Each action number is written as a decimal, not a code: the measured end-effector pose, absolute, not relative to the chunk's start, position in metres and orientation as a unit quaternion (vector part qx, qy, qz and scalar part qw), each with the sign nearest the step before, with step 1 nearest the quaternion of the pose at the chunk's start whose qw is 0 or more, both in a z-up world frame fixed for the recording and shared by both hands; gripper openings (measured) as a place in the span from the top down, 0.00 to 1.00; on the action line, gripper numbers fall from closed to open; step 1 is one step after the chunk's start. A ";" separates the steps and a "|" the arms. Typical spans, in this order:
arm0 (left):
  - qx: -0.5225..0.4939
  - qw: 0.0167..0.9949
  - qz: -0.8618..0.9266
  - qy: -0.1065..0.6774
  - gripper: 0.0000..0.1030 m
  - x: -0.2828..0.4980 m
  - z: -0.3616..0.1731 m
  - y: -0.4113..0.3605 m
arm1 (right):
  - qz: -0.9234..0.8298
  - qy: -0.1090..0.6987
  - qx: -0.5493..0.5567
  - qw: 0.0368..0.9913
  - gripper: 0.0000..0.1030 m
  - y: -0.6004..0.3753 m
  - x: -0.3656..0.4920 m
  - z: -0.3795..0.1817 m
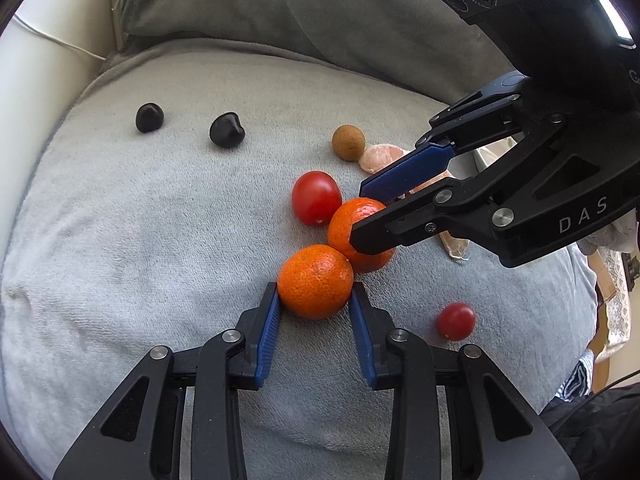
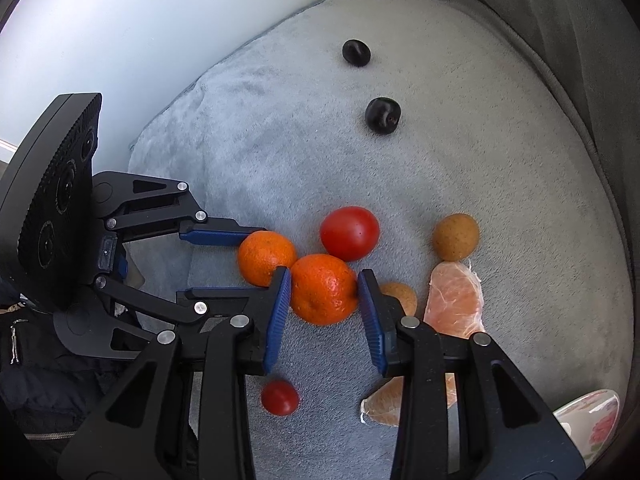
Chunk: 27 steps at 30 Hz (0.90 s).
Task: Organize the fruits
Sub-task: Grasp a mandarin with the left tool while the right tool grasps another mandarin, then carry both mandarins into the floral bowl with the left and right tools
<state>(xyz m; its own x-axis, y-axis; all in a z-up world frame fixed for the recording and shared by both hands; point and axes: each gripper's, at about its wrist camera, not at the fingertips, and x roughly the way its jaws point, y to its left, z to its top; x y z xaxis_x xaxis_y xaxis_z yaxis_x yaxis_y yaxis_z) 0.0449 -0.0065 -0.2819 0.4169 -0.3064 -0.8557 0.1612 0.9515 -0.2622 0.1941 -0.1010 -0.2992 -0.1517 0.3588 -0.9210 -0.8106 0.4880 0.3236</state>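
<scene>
Fruits lie on a grey cushion (image 1: pixel 140 240). My left gripper (image 1: pixel 315 290) is shut on a mandarin (image 1: pixel 315 282). That mandarin also shows in the right wrist view (image 2: pixel 266 256). My right gripper (image 2: pixel 324 278) is shut on a second mandarin (image 2: pixel 323 289), which touches the first; the same gripper (image 1: pixel 356 216) shows in the left wrist view on its mandarin (image 1: pixel 352 220). A large red tomato (image 1: pixel 316 198) sits beside them. A small red tomato (image 1: pixel 455 321) lies to the right. Two dark plums (image 1: pixel 227 129) (image 1: pixel 149 117) lie farther back.
A brown round fruit (image 1: pixel 349 142) and peeled citrus segments (image 1: pixel 378 157) lie behind the right gripper. A second brown fruit (image 2: pixel 400 296) and more segments (image 2: pixel 456 300) show in the right wrist view. A patterned dish (image 2: pixel 592 416) stands at the cushion's right edge. A grey pillow (image 1: pixel 300 8) lies behind.
</scene>
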 end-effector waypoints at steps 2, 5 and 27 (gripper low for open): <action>-0.074 0.839 -0.139 0.520 0.69 0.044 -0.282 -0.005 | 0.468 0.593 -0.190 0.627 0.66 -0.101 0.193 -0.299; -0.076 0.841 -0.139 0.518 0.69 0.042 -0.279 -0.004 | 0.466 0.587 -0.194 0.633 0.66 -0.103 0.192 -0.297; -0.080 0.854 -0.129 0.497 0.69 0.035 -0.249 0.007 | 0.448 0.552 -0.156 0.686 0.67 -0.137 0.200 -0.255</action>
